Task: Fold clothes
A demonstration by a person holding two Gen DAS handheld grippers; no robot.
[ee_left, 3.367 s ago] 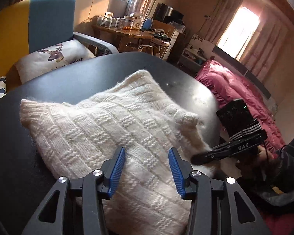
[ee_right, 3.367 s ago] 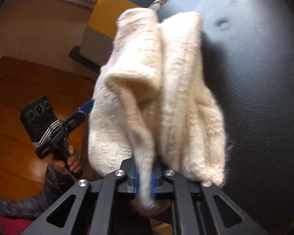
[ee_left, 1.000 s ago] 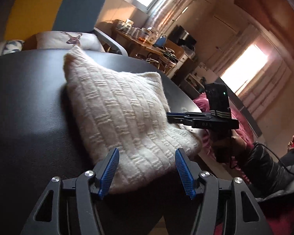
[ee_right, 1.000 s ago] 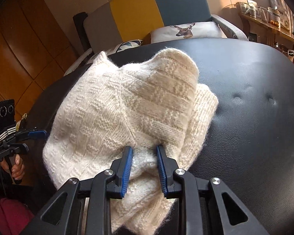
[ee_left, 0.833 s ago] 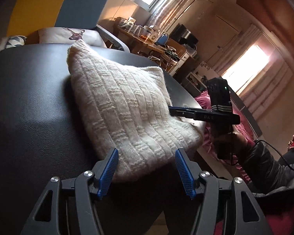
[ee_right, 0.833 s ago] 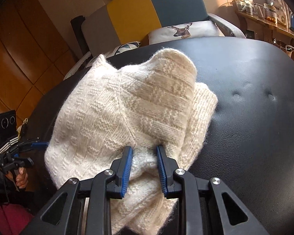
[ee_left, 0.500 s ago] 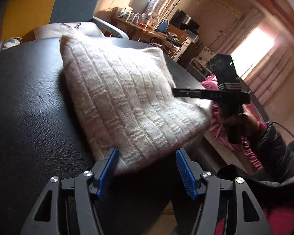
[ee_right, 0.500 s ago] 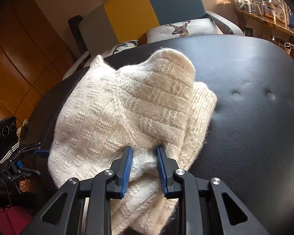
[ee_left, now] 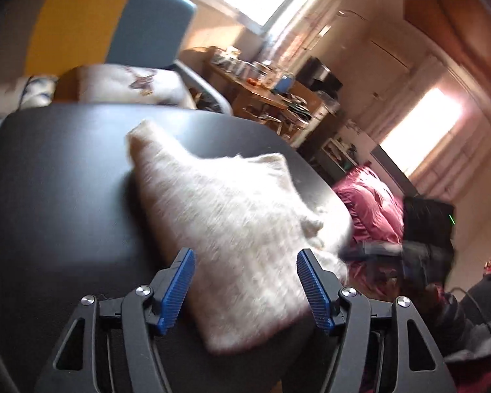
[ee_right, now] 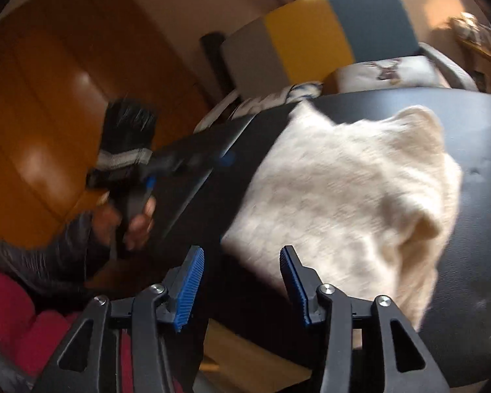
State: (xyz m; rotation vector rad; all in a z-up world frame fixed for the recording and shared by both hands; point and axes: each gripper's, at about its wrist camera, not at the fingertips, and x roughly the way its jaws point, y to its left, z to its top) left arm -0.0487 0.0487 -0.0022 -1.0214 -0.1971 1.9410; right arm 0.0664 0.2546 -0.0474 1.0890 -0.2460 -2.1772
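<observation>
On the black padded desk (ee_left: 49,196), the folded cream knitted sweater (ee_left: 239,229) is lying by the near edge; my left gripper (ee_left: 244,281) and right gripper (ee_right: 242,281) are hovering, jaws parted and empty. A stray brush risks dragging it off.

sweater (ee_left: 239,229): 1 | tongs: 2, left (ee_left: 245,286), right (ee_right: 242,283) | armchair (ee_right: 327,36): 1 | deer cushion (ee_right: 386,70): 1
</observation>
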